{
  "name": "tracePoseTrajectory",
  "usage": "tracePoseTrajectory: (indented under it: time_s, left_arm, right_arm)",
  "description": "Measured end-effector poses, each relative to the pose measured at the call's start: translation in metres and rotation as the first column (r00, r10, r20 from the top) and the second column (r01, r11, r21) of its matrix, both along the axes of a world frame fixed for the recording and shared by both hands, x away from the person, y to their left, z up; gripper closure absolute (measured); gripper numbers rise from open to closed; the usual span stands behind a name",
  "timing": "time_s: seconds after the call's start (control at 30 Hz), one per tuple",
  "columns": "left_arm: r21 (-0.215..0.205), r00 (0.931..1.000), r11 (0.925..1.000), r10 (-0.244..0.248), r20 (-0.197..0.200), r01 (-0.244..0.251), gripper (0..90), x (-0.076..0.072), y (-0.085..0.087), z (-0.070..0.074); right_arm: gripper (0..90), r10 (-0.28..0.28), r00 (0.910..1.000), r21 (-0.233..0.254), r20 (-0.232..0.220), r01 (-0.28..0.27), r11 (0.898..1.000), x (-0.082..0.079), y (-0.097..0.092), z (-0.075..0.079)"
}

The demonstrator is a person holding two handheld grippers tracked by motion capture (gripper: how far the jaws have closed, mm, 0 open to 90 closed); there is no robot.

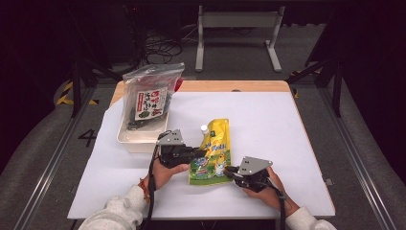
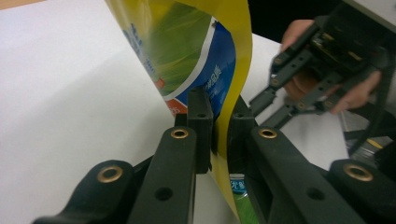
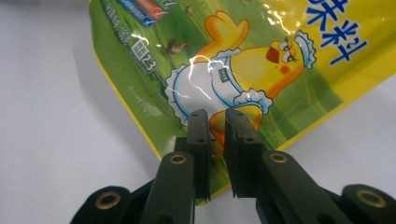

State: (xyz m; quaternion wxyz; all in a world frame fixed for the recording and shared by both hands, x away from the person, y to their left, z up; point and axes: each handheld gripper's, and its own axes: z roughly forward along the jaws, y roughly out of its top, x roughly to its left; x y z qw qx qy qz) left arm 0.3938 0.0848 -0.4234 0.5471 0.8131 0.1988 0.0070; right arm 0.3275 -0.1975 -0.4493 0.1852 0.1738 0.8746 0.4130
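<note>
A yellow-green spouted pouch (image 1: 215, 146) printed with a cartoon chick lies mid-table, its white cap (image 1: 204, 128) pointing away. My left gripper (image 1: 198, 155) is shut on the pouch's left edge. In the left gripper view the pouch (image 2: 187, 46) rises from between the jaws of that gripper (image 2: 219, 112), and the right gripper (image 2: 266, 112) reaches in from the right. My right gripper (image 1: 229, 170) is at the pouch's near right corner. In the right gripper view its jaws (image 3: 216, 119) stand almost together on the pouch's printed face (image 3: 261, 60), where the film creases toward them.
A white tray (image 1: 129, 139) at the left holds a clear bag (image 1: 151, 98) of dark contents with a red-and-white label. A white sheet (image 1: 268, 124) covers the wooden table (image 1: 230, 86). A metal frame (image 1: 237, 21) stands on the floor beyond.
</note>
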Motion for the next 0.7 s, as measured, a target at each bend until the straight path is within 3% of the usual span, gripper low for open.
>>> tracePoseTrajectory:
  time_s: [0.13, 0.23, 0.43, 0.7]
  left_arm:
    - [-0.004, 0.9989, 0.9995, 0.032, 0.034, -0.032, 87.1, -0.003, 0.001, 0.004]
    - [-0.013, 0.9979, 0.9998, 0.018, 0.062, -0.017, 87.3, -0.009, 0.002, 0.011]
    - [-0.077, 0.995, 0.997, 0.002, 0.1, 0.006, 87.4, -0.014, 0.012, 0.026]
    - [-0.094, 0.9877, 0.9953, -0.008, 0.156, 0.023, 87.6, -0.018, 0.025, 0.041]
  right_arm:
    - [79.5, -0.001, 0.9999, 0.004, 0.016, 0.001, 1.0, -0.004, -0.002, 0.003]
    - [77.7, 0.012, 0.9997, 0.028, 0.021, -0.012, 1.0, -0.007, -0.005, 0.007]
    - [70.7, 0.003, 0.9993, 0.072, 0.037, -0.006, 0.997, -0.011, -0.013, 0.018]
    - [63.7, -0.049, 0.9981, 0.069, 0.038, 0.047, 0.996, -0.013, -0.024, 0.018]
